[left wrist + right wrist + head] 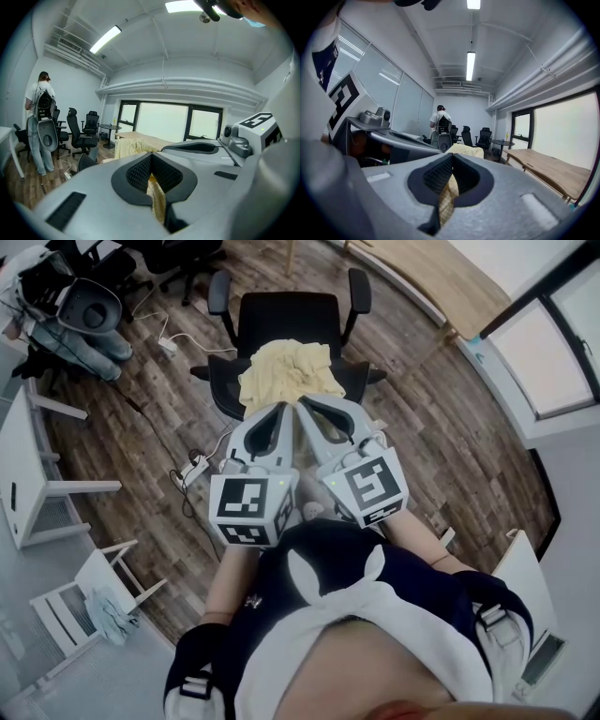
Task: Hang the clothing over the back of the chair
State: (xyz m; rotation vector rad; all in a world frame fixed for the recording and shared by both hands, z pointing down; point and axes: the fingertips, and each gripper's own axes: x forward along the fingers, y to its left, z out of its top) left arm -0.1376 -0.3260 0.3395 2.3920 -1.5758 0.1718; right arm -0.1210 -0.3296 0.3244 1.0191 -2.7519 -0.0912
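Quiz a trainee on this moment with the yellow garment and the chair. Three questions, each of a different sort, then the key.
1. True or false: the left gripper and the right gripper are each shut on the yellow garment.
2. Pick one. In the head view the garment is: A) folded on a shelf; B) at the black office chair, just beyond the gripper tips; C) inside a basket.
3. Short answer: is the garment spread flat or bunched up?

Key: 1 true, yellow cloth shows between both pairs of closed jaws. 2 B. 3 bunched up.
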